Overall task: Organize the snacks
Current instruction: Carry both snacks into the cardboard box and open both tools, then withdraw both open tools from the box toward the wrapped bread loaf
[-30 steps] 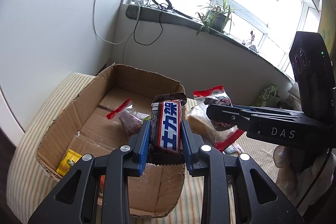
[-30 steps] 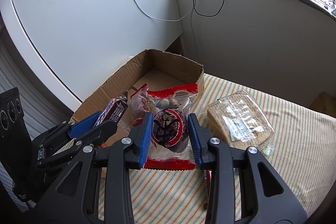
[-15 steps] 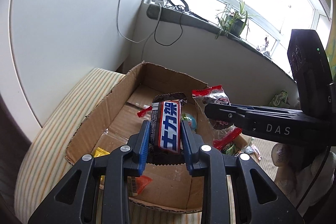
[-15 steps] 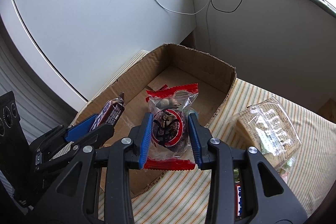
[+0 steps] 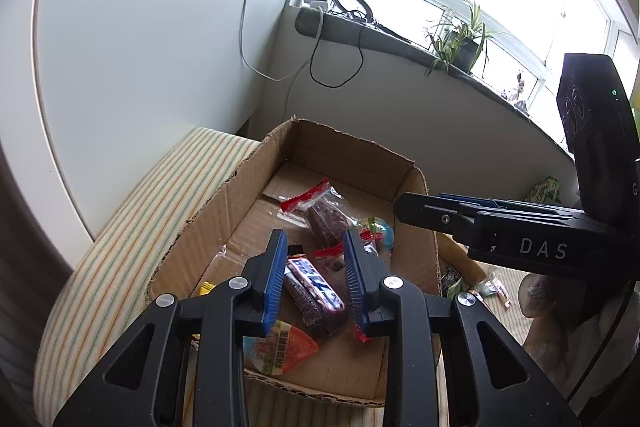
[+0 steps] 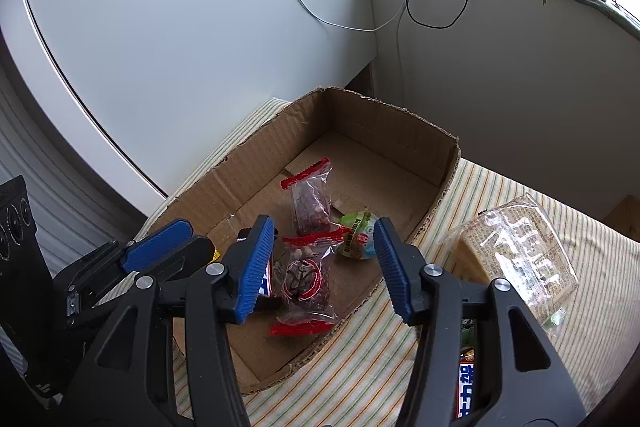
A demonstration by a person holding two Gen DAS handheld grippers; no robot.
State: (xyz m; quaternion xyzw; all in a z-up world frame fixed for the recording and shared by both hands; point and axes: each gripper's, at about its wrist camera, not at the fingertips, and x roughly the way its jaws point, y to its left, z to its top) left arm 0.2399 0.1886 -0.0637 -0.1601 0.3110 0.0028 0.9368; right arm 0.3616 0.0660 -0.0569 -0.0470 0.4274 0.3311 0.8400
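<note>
Several snacks sit in the cardboard box point(image 6: 400, 143) already; both your left tongs point(image 5: 314, 277) and right tongs point(image 6: 324, 267) hang released, but the cracker pack point(image 6: 516, 251) and a candy bar point(image 6: 466, 383) wait outside.

- The left hand-held gripper point(image 5: 314, 273) has its blue-padded jaws parted, gripping nothing.
- The right hand-held gripper point(image 6: 324, 269) is spread wider, also holding nothing.
- Both point forward and downward, side by side and close together.
- In the left wrist view, the right one reaches in from the right edge.
</note>
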